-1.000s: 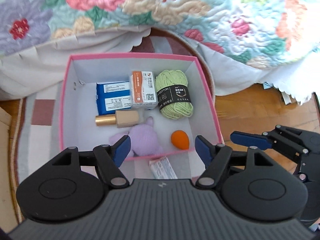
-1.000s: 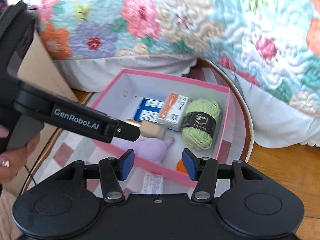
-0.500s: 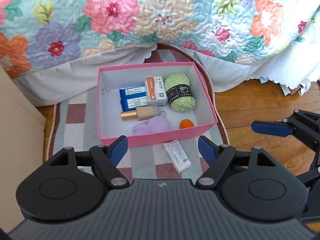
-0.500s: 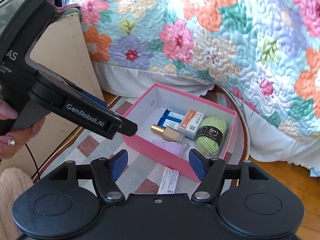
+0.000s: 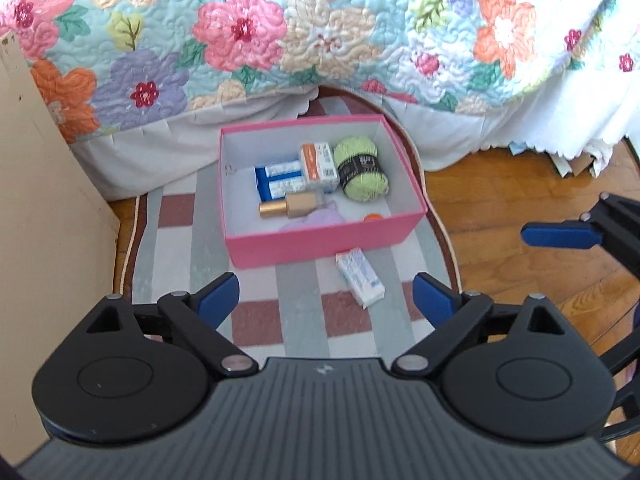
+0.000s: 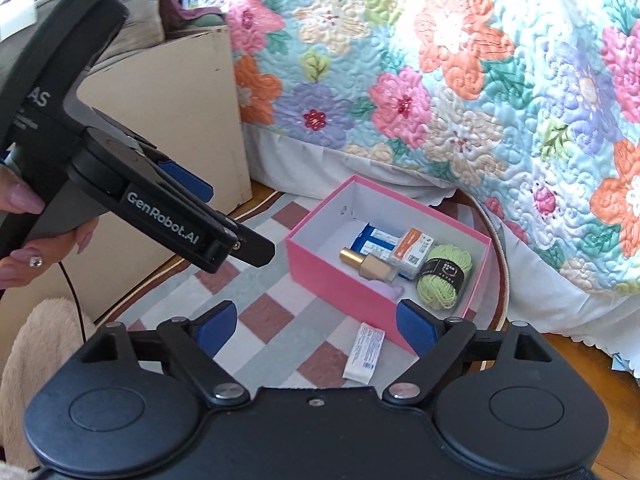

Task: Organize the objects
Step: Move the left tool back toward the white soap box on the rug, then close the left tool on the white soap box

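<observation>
The pink rectangular cardboard box (image 5: 320, 240) is seen on the checked oval rug (image 5: 180, 248) beside the bed, and in it are held a ball of light green yarn (image 5: 362, 174), an orange-and-white carton (image 5: 319, 161), a blue-and-white packet (image 5: 278, 179), a gold-capped beige bottle (image 5: 290, 207), a lilac plush toy (image 5: 316, 218) and a small orange item (image 5: 373, 217) that is largely hidden by the front wall. One thing is left out: a small white wrapped packet (image 5: 360, 278), which lies flat on the rug just in front of the box, apart from its wall. The step in hand is judged to be the gap between placements, with nearly everything already stowed. The left tool (image 5: 326, 300) and the right tool (image 6: 316, 326) have both just been opening; their jaws stand wide apart and nothing is held between them. For the next move, one tool would have to be lowered over the white packet, closed across its narrow sides, then carried over the front wall into the free space in the box's near left corner.
</observation>
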Demonstrator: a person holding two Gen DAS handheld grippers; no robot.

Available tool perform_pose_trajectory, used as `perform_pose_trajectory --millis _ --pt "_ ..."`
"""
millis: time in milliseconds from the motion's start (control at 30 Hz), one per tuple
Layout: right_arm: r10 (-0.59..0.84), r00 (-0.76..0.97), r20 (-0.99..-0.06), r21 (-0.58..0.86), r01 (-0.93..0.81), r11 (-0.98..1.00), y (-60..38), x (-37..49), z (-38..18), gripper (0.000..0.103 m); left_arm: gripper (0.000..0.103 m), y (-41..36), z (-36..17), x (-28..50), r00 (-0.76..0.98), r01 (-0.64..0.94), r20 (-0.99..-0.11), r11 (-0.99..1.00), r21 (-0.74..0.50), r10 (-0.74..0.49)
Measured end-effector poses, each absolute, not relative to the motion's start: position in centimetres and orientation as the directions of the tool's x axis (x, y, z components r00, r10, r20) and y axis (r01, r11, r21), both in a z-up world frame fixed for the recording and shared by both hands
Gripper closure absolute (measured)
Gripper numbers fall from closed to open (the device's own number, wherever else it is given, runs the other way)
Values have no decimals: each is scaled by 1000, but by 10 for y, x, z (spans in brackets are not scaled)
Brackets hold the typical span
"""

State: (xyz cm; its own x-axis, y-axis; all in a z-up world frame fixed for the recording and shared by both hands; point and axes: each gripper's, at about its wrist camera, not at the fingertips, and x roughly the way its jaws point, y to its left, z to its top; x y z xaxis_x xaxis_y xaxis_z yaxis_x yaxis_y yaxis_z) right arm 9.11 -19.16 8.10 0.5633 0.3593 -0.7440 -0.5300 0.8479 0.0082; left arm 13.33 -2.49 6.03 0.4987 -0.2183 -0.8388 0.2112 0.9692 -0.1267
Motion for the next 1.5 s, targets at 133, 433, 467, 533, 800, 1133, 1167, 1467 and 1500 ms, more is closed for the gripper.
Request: perform_pose_trajectory --millis 133,433,467,533,800,1133,1167,1467,1500 --pt "360 553 -751 12 -535 845 -194 77 75 13 7 -24 46 121 476 214 -854 970 -118 -209" --pt "382 531 -757 93 -490 867 -214 64 46 13 6 -18 2 109 424 188 -886 975 -116 -187" --pt "384 532 -755 104 -482 870 -217 64 42 13 6 -16 -4 109 420 180 -887 976 -124 -190" --pt "390 541 -745 116 -471 875 -219 64 34 13 6 -15 -15 112 422 165 -885 976 -139 -198" --pt "354 611 -708 65 -443 894 -222 84 -14 13 6 -14 -67 137 452 123 -865 975 -183 -219" --pt "276 639 -718 -111 -497 861 -206 107 -102 13 6 -25 -130 176 480 80 -843 969 -234 -243" --pt "275 635 -722 -104 -492 864 -206 110 -109 13 6 -26 -135 179 476 79 -844 968 -238 -246" --pt "256 601 -757 -20 -413 911 -209 144 -173 13 8 -42 -178 207 435 80 -851 953 -291 -296" --pt "252 601 -758 -17 -405 914 -210 148 -179 13 8 -45 -182 210 434 81 -850 953 -292 -297"
